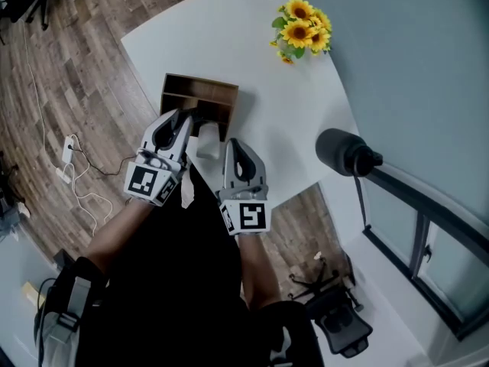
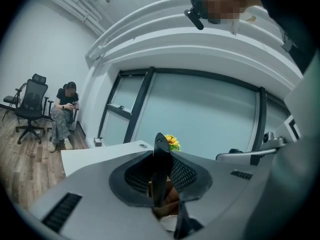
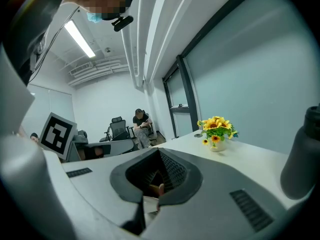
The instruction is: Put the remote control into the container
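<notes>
The left gripper (image 1: 189,121) has its jaws clamped on the remote control (image 2: 159,159), which stands between them as a thin black blade seen edge-on, its pointed end rising clear of the jaws. The right gripper (image 1: 231,148) has its jaws parted with nothing between them, only a glimpse of brown wood beyond. The remote's long axis runs along the left jaws, pointing forward and away from the person; from above, its dark body lies at the near wall of the container (image 1: 218,90), straight ahead of the left gripper. The right gripper hangs just beside it, a little nearer the person. Whether the remote's tip is over the box or just short of it is hard to say, being dark against shadow. The container is an open brown wooden box on the white table (image 1: 229,37); a pot of sunflowers (image 1: 302,27) stands well apart near the far edge. The coming move, I judge, is a short carry forward over that near wall, then a release.
</notes>
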